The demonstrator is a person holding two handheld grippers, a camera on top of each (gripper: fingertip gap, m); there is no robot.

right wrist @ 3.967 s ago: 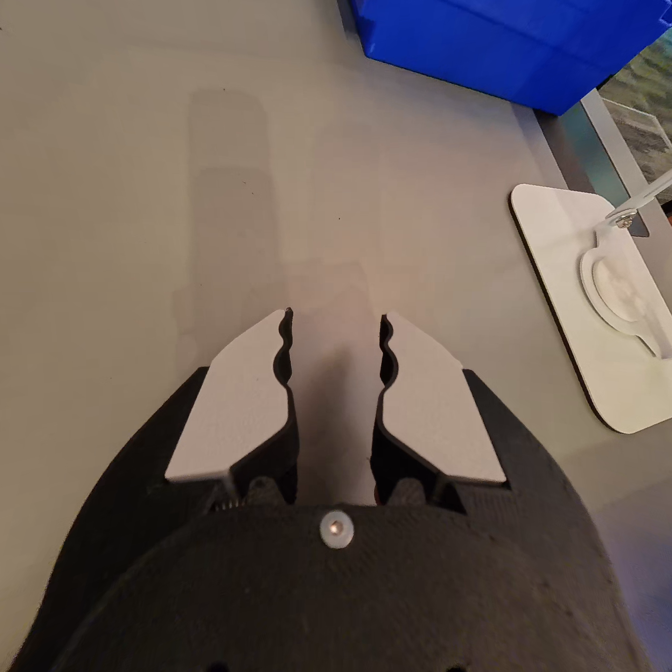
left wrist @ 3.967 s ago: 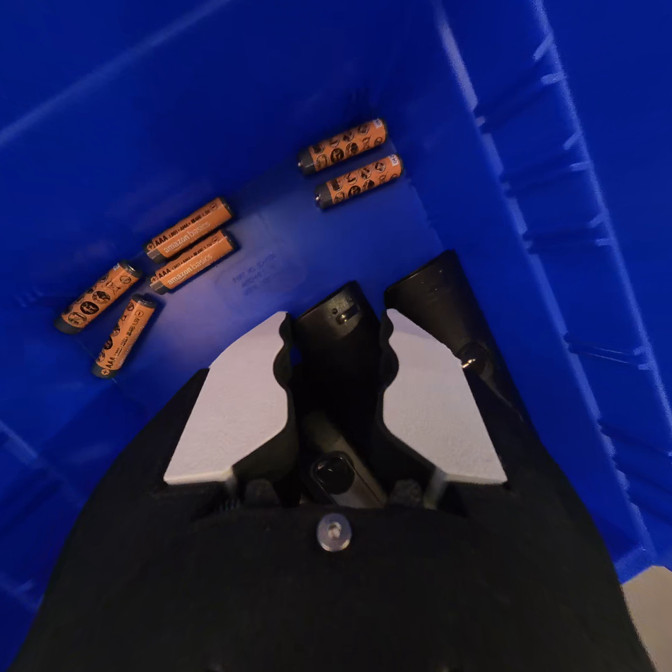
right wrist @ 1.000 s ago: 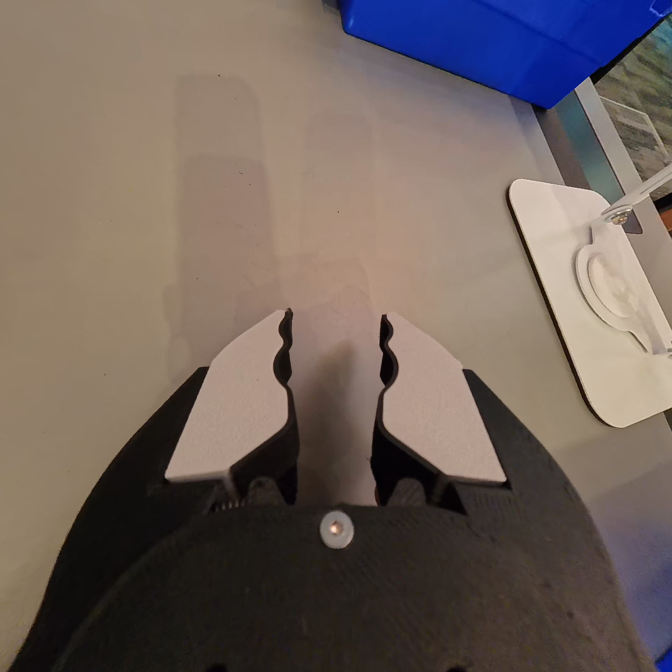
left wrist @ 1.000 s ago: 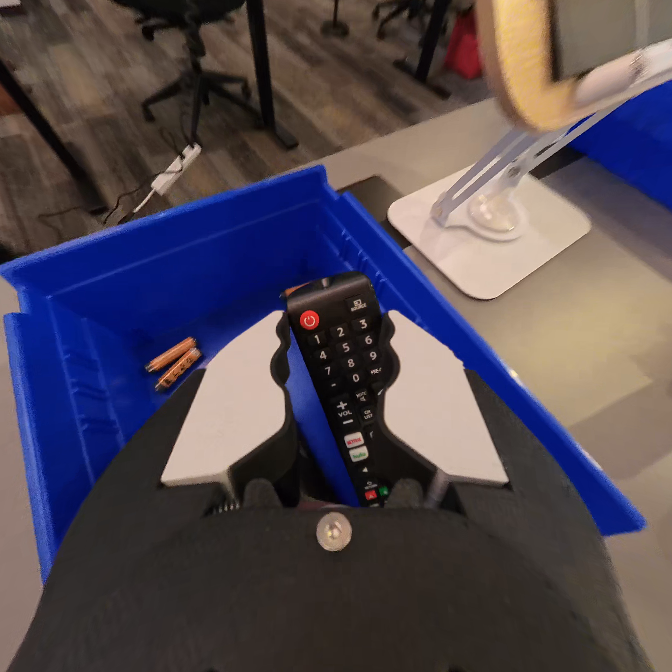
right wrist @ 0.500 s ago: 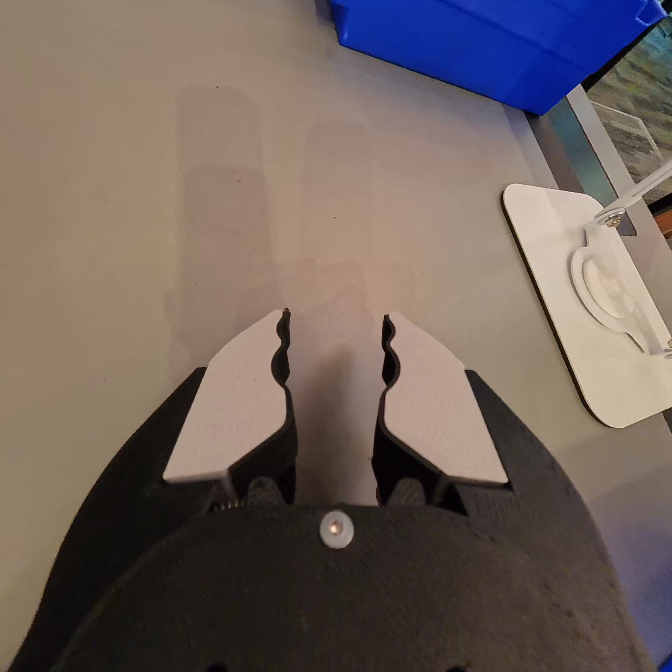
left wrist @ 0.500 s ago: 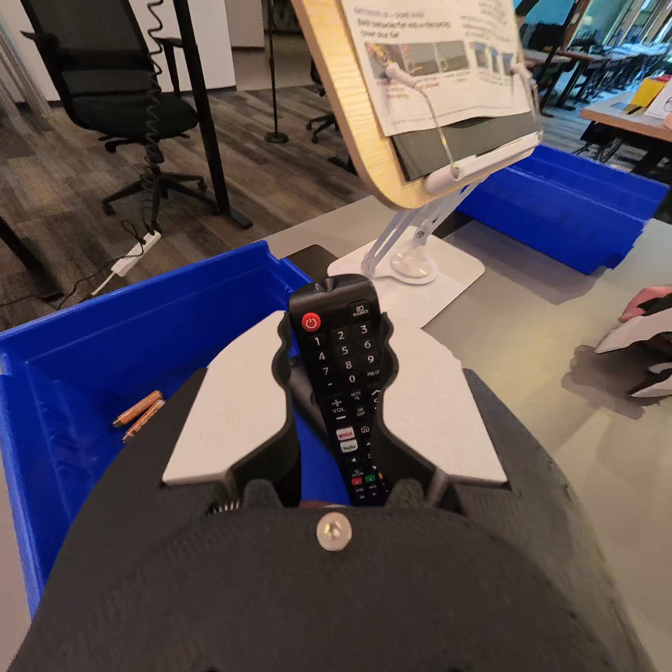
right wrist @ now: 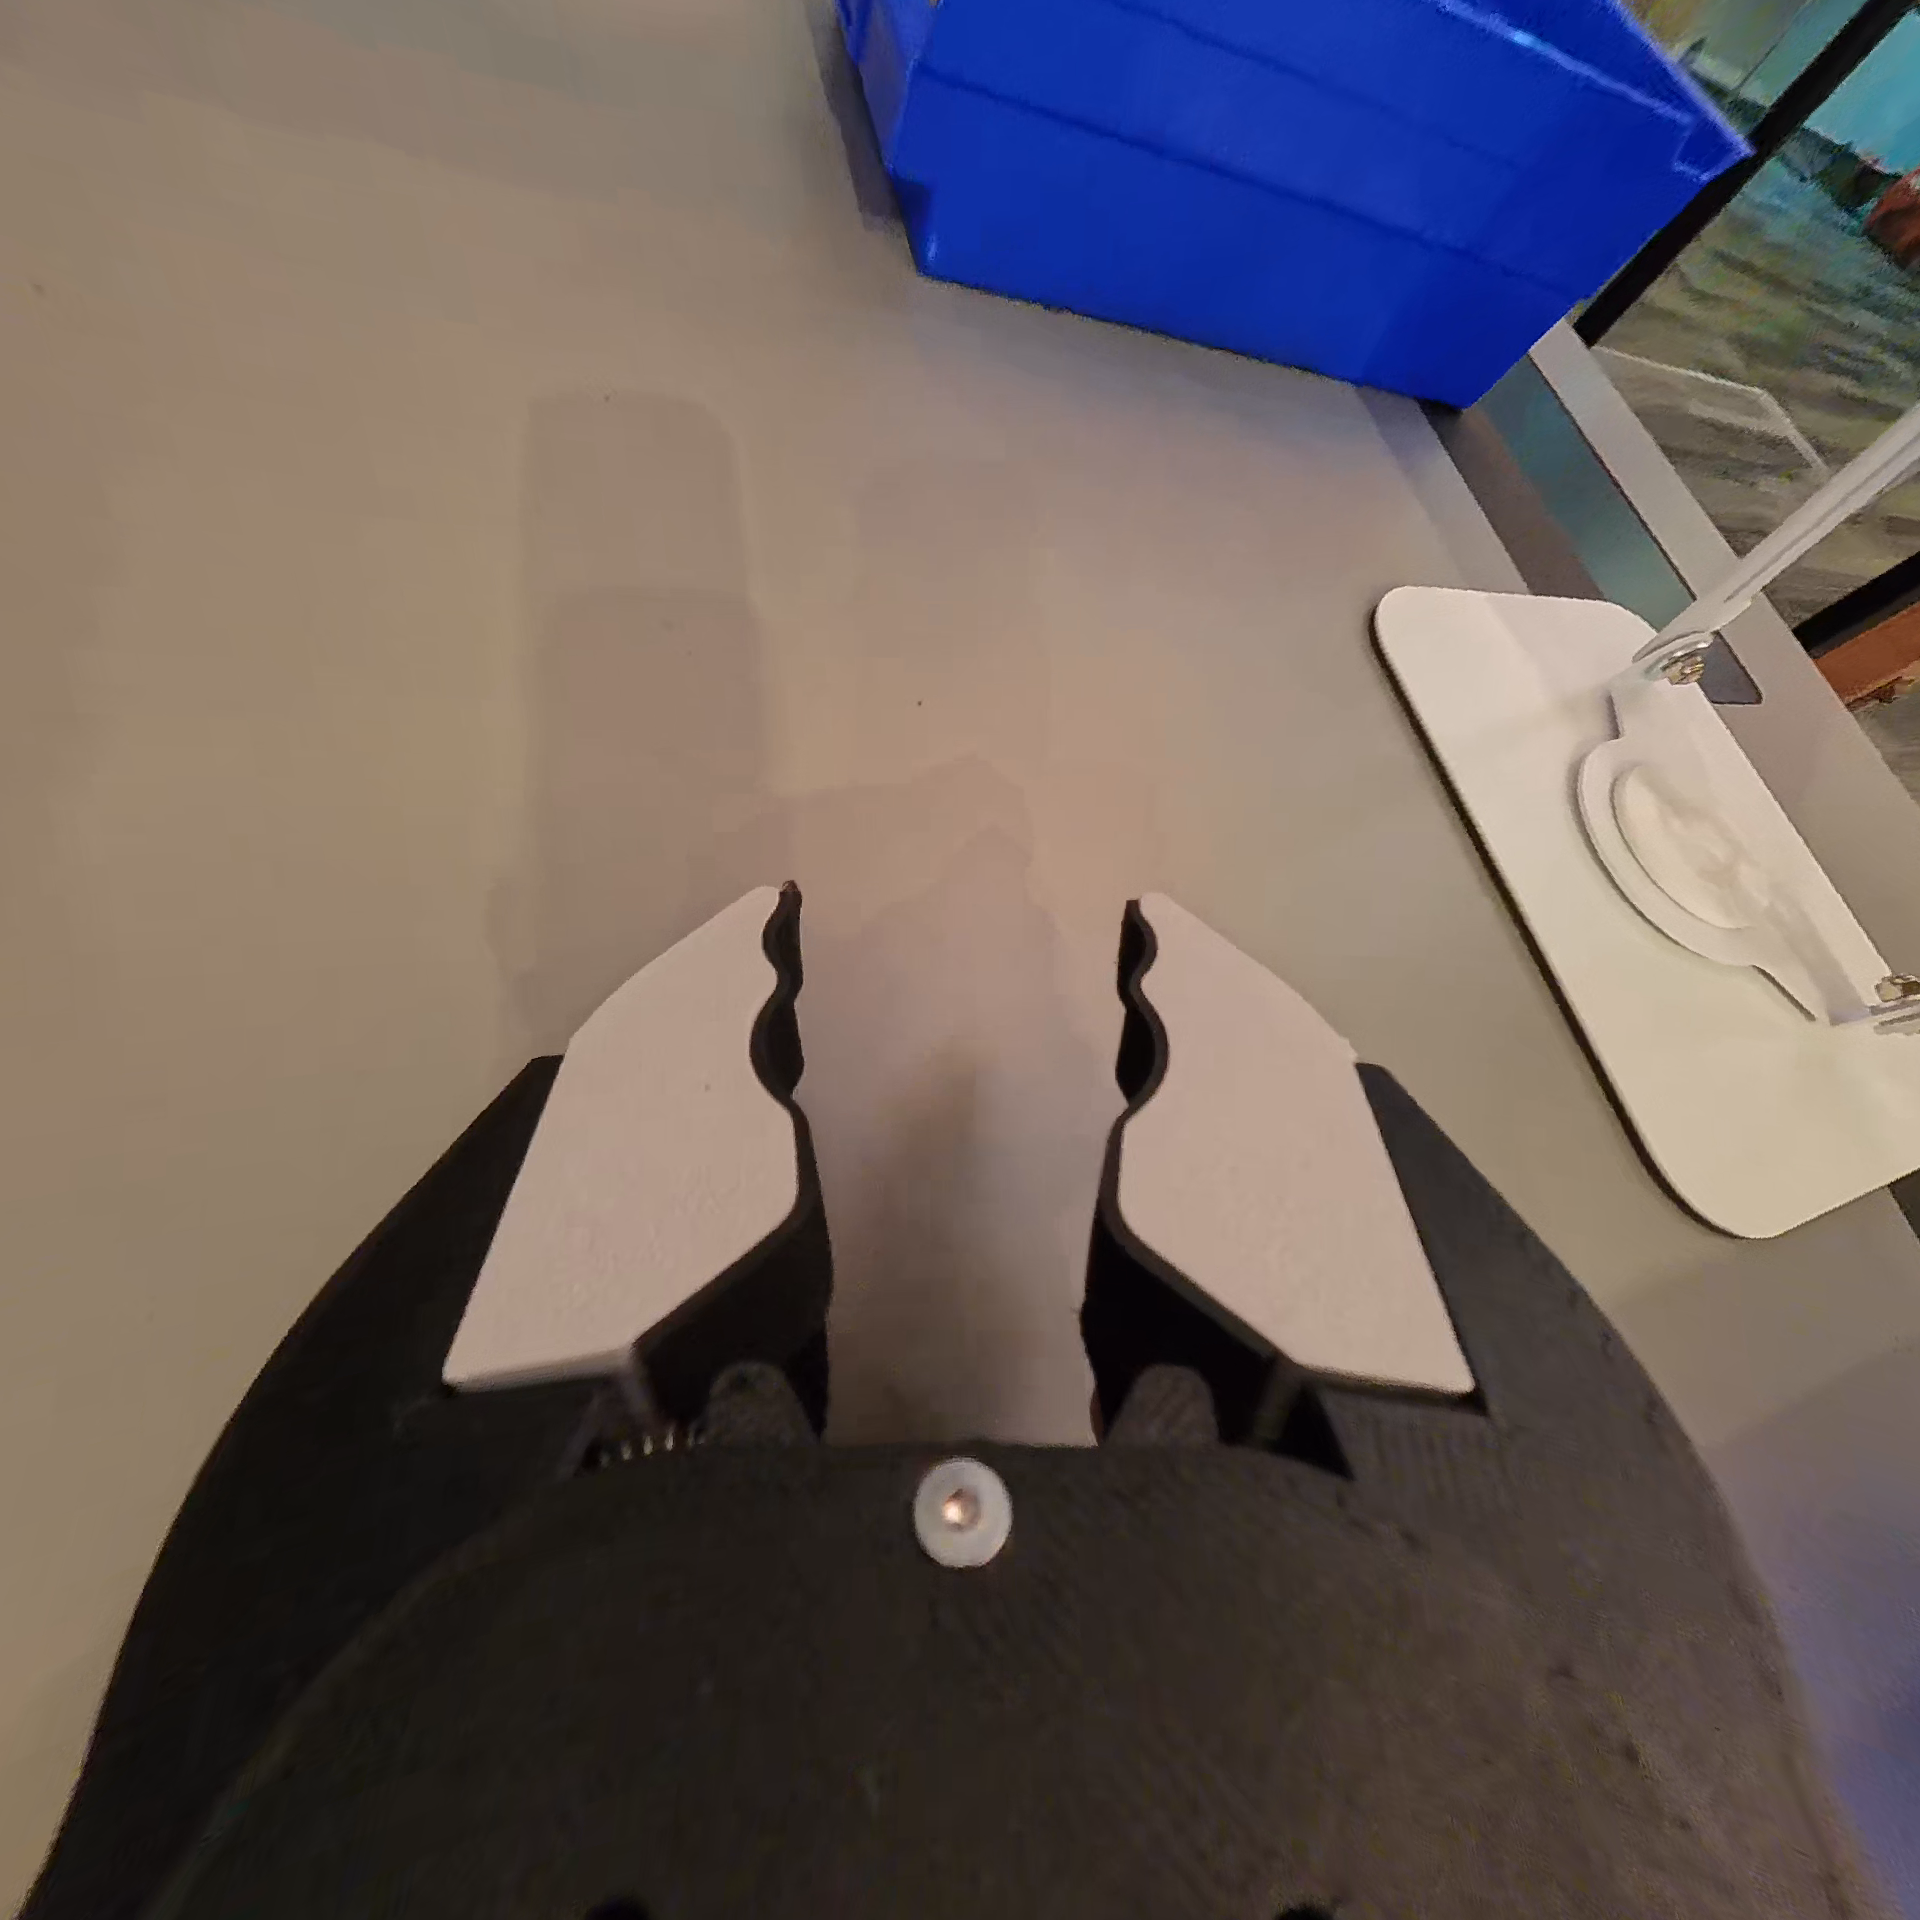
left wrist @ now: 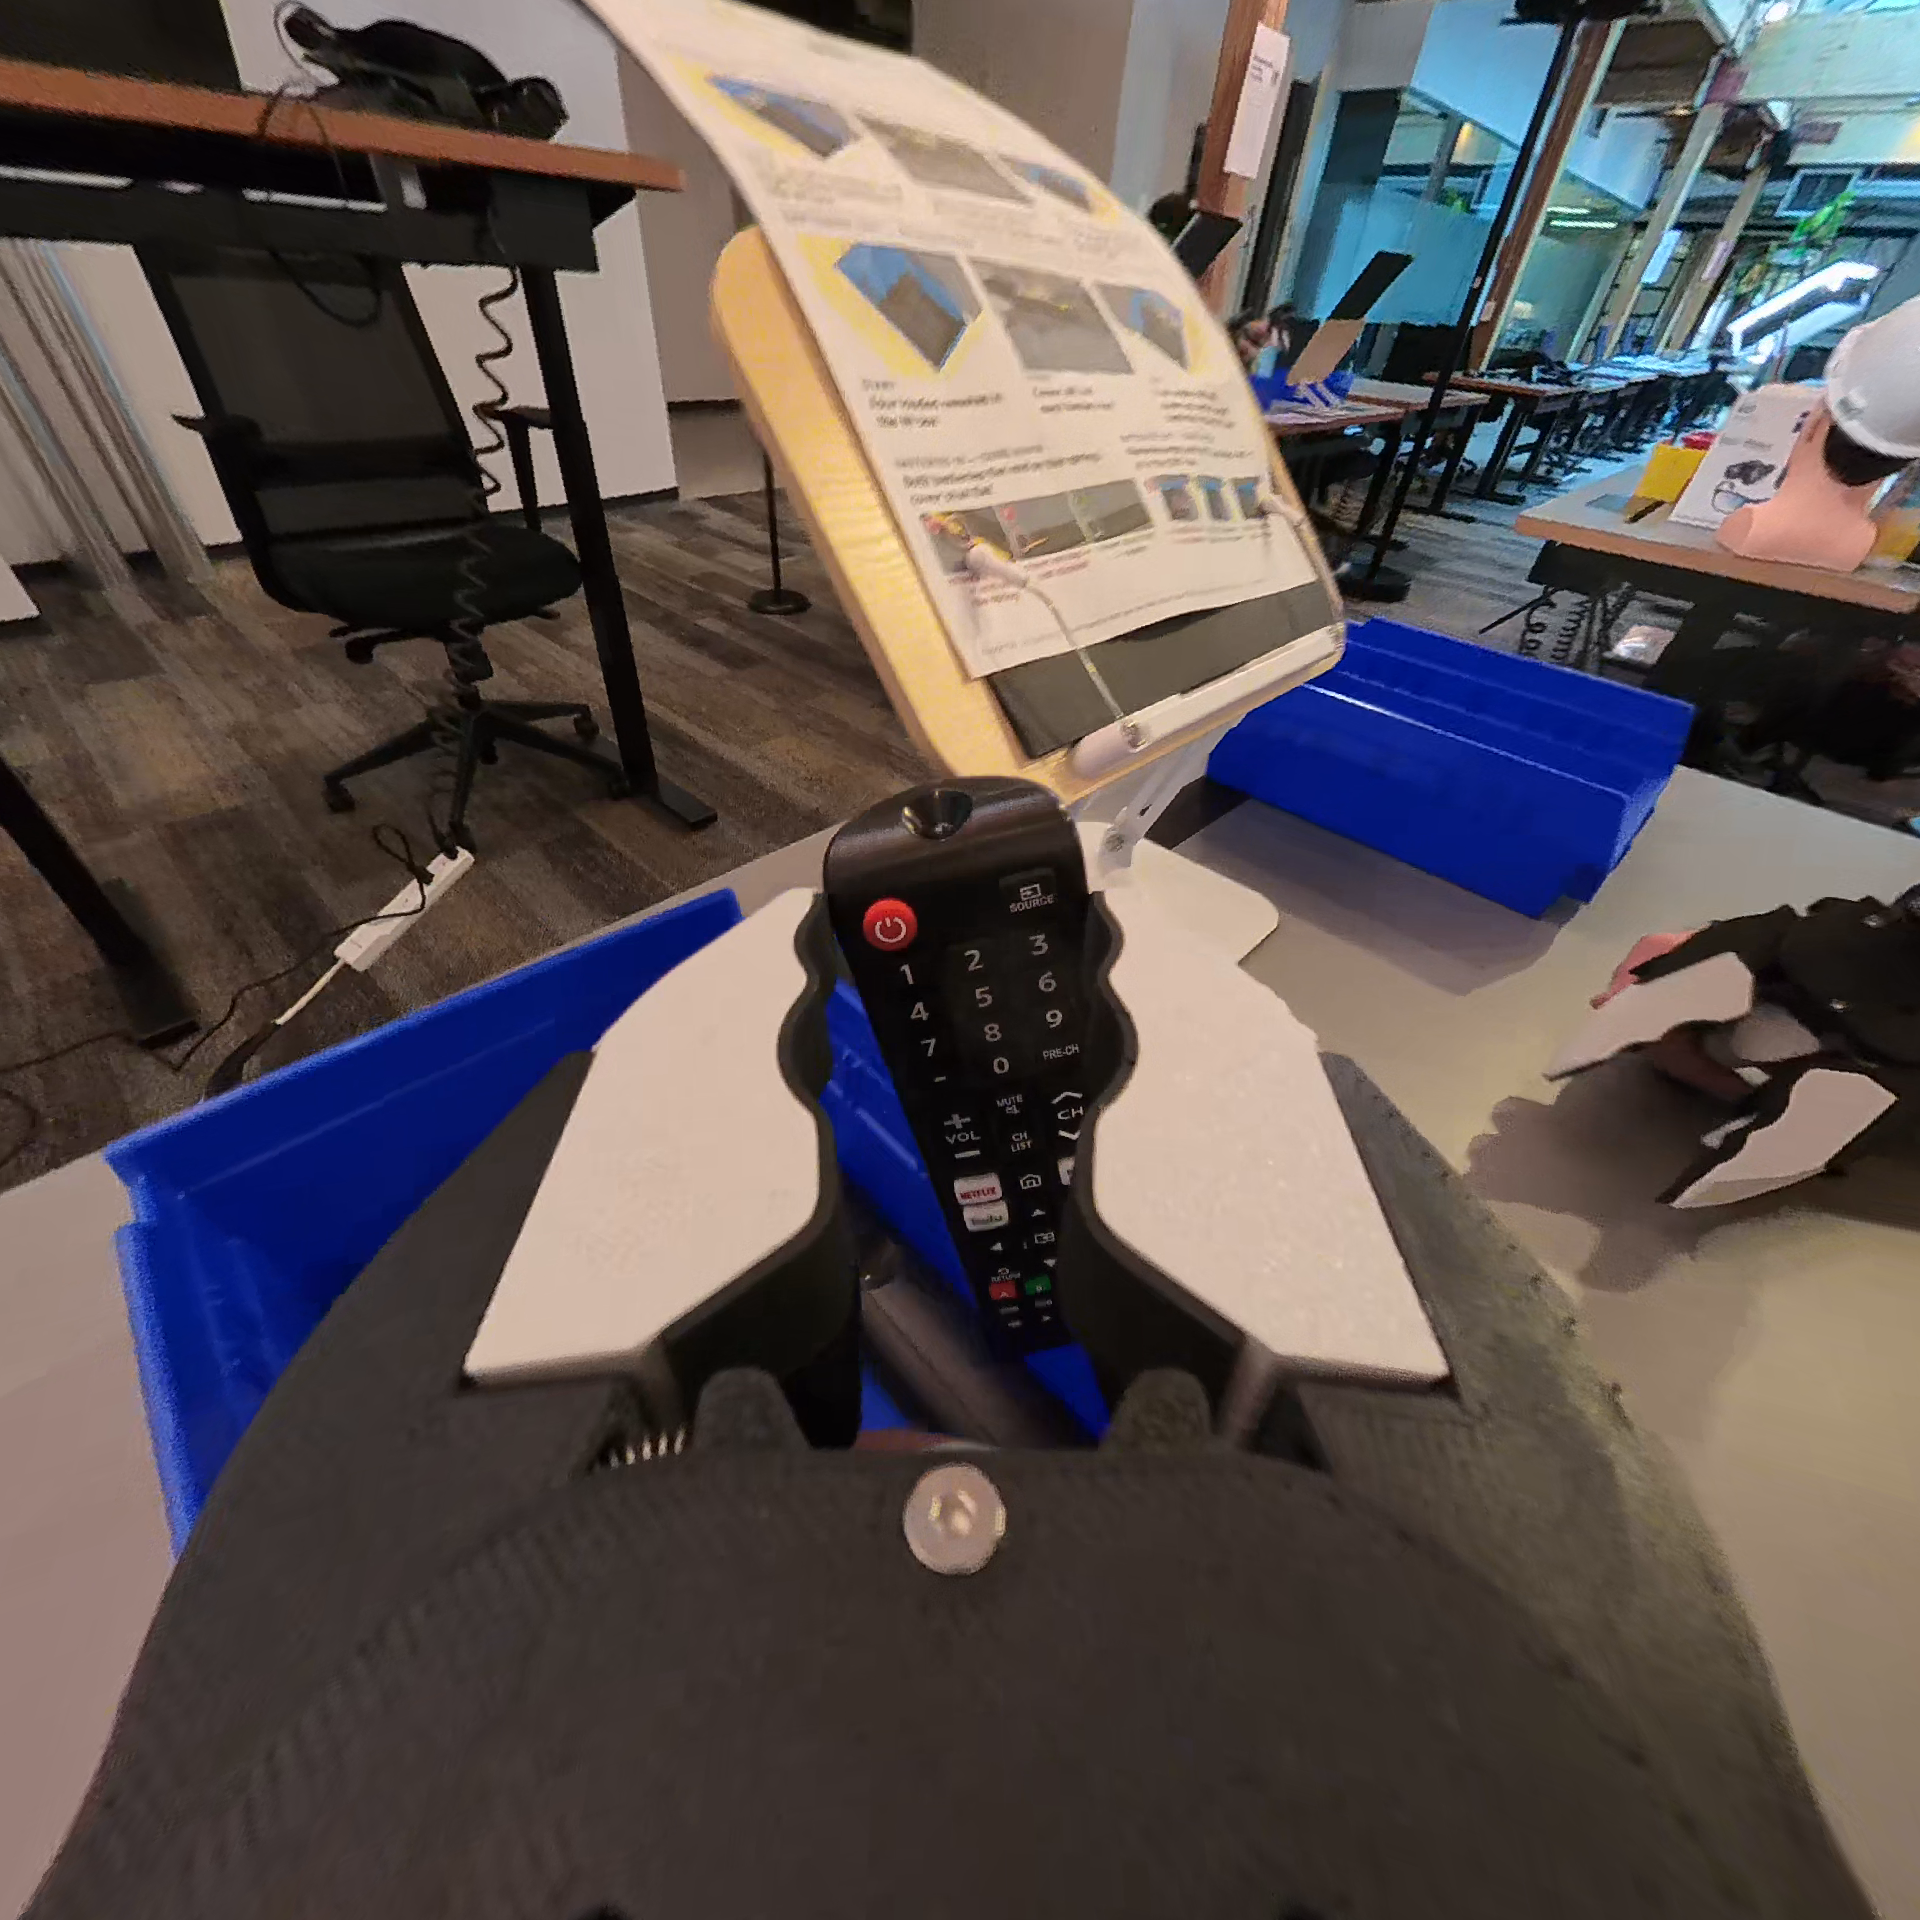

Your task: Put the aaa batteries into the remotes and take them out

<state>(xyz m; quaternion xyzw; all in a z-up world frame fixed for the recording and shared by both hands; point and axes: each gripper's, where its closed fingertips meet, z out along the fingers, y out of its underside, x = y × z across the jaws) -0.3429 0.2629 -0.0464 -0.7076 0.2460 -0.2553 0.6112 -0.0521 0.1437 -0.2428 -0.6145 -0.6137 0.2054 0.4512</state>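
Observation:
My left gripper (left wrist: 956, 925) is shut on a black remote (left wrist: 977, 1049) with a red power button, held button side up above the near blue bin (left wrist: 416, 1081). A second dark remote (left wrist: 935, 1361) shows in the bin just below it. No batteries show in either view. My right gripper (right wrist: 961, 904) is open and empty just above the bare grey table (right wrist: 312, 520). It also shows at the right edge of the left wrist view (left wrist: 1745, 1081), held by a hand.
A document stand with a white base (right wrist: 1621, 904) and a tilted board with a printed sheet (left wrist: 1018, 436) stands at the table's far edge. A second blue bin (right wrist: 1278, 177) sits beyond it (left wrist: 1455, 758). Office chairs and desks stand behind.
My left gripper has lifted the remote out of the bin and tilted up, so the batteries have left the view. My right gripper's jaws have opened slightly wider.

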